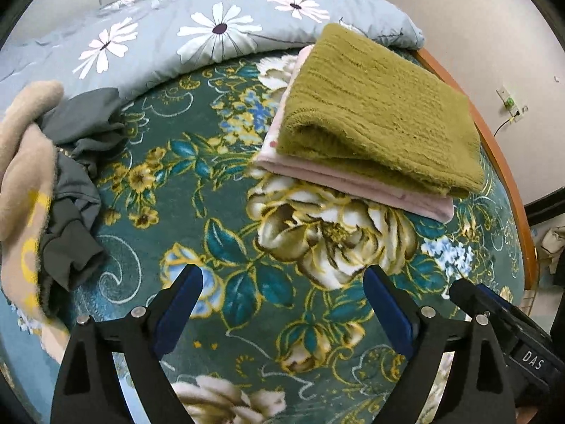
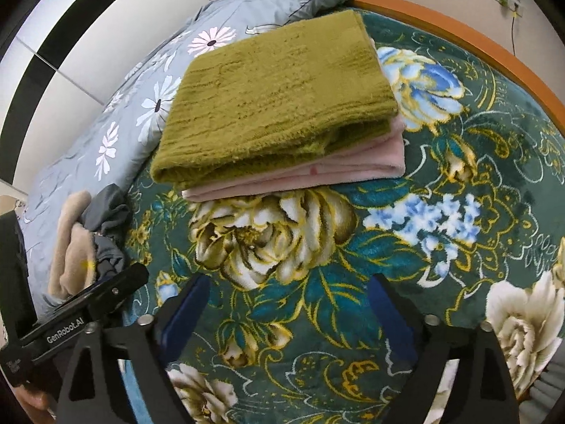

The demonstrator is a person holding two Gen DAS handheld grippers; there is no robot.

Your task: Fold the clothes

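A folded olive-green knit garment lies on top of a folded pink garment on the floral green blanket. The stack also shows in the right wrist view, green over pink. A crumpled pile lies at the left: a beige fleece garment and a dark grey garment, also in the right wrist view. My left gripper is open and empty above the blanket, short of the stack. My right gripper is open and empty, just before the stack.
A grey-blue duvet with white daisies lies behind the clothes. The bed's orange wooden edge runs along the right, with a wall and socket beyond. The other gripper's body shows at lower left of the right wrist view.
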